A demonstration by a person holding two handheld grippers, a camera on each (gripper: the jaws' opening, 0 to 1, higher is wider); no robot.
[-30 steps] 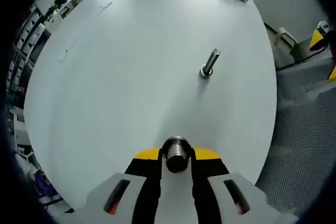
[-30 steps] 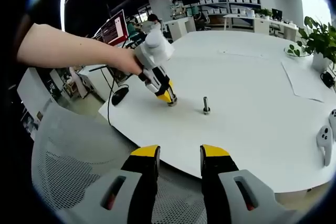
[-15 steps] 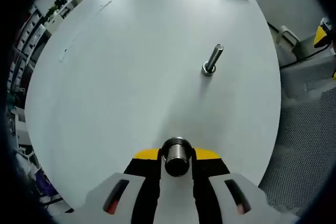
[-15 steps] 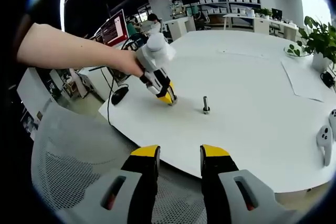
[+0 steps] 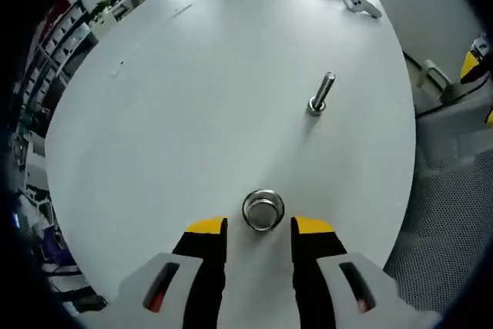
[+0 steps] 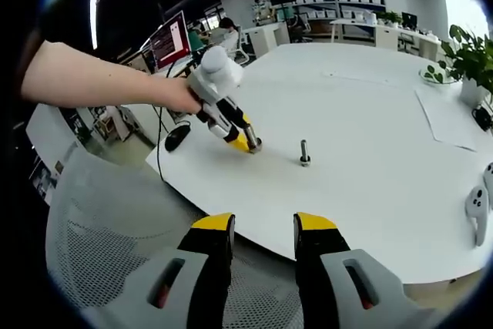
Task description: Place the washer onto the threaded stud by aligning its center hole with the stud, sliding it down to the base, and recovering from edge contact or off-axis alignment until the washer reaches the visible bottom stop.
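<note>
Washer [image 5: 263, 210] lies between parted left hand-held gripper [image 5: 258, 230] jaws

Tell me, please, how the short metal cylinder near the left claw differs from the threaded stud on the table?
The metal cylinder is short, wide and hollow-topped; the threaded stud is tall and slim. The cylinder sits just ahead of the left claw; the stud stands apart, farther off. Both are shiny metal, upright on the white table.
</note>
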